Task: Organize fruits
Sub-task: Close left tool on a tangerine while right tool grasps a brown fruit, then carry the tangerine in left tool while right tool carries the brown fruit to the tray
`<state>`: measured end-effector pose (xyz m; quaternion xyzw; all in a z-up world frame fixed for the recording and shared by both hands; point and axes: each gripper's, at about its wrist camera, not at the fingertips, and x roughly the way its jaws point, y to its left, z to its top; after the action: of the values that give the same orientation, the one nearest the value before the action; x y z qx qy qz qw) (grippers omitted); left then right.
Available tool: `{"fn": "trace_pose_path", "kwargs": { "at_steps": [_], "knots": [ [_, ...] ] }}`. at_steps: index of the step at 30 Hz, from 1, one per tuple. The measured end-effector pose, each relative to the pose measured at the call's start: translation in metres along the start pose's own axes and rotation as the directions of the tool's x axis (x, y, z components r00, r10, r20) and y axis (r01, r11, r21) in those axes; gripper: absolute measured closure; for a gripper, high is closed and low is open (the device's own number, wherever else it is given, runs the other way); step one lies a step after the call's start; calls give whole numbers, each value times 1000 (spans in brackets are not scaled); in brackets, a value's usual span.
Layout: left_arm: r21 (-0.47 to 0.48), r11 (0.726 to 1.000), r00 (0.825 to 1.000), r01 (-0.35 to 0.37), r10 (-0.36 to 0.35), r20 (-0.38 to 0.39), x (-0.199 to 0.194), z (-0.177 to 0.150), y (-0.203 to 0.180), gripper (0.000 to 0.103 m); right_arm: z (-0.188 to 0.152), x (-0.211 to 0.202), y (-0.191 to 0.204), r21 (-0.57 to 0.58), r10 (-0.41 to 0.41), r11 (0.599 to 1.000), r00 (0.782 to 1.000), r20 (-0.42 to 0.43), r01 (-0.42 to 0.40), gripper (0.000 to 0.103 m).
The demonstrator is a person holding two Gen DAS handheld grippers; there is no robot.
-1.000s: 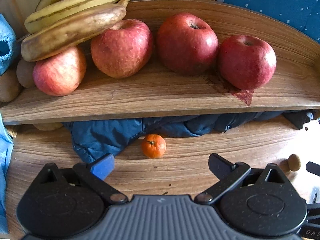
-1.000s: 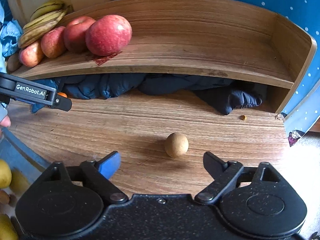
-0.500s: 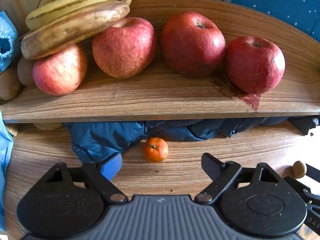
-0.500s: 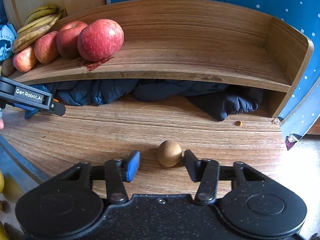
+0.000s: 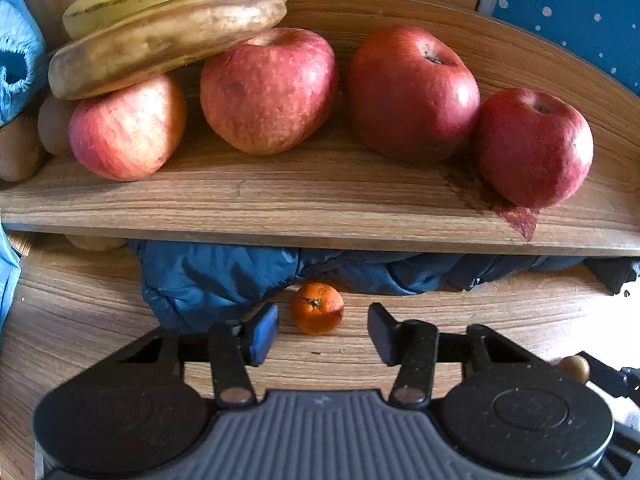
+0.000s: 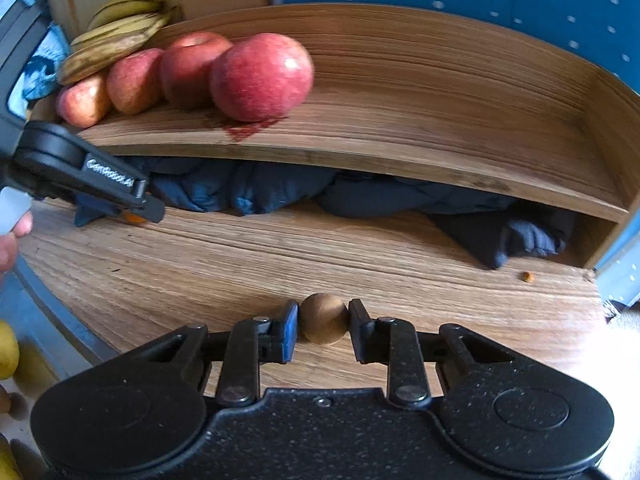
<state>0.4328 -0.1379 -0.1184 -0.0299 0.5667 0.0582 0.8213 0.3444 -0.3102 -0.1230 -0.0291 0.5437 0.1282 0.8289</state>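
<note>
Apples (image 5: pixel 268 88) fill the shelf (image 5: pixel 320 204); left hand-held gripper (image 5: pixel 322 334) apart, right hand-held gripper (image 6: pixel 323 326) clamping a brown fruit (image 6: pixel 323 318).

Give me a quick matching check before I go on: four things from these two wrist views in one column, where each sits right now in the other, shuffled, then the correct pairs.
Things:
1. small orange fruit
2. round brown fruit
3. bananas
4. dark blue jacket

Places:
A. stuffed under the shelf
B. lying across the leftmost apples
C. between the right gripper fingers, pads at its sides
D. on the table, just ahead of the open left gripper

Pairs: 1-D, 2-C, 3-B, 4-A
</note>
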Motion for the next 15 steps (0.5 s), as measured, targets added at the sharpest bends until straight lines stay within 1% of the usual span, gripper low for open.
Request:
{"fn": "trace_pose_path", "kwargs": {
  "at_steps": [1,3,7,9,15],
  "knots": [
    [-8,1000,1000,2,-2,0,1,1,2,53,1,1,3,-8,7,1000,1000,1,-7,74],
    [-18,1000,1000,5,-5,-4,2,1,5,58,3,5,10,-26,21,999,1000,3,-20,74],
    [-34,999,1000,13,-14,-9,5,1,12,64,9,10,23,-58,54,997,999,9,-53,74],
    [-37,999,1000,20,-20,-11,4,0,14,70,11,14,30,-76,67,995,998,12,-66,74],
    [-42,998,999,41,-41,-16,7,-5,23,72,19,22,42,-105,94,990,995,14,-92,74]
  ]
}}
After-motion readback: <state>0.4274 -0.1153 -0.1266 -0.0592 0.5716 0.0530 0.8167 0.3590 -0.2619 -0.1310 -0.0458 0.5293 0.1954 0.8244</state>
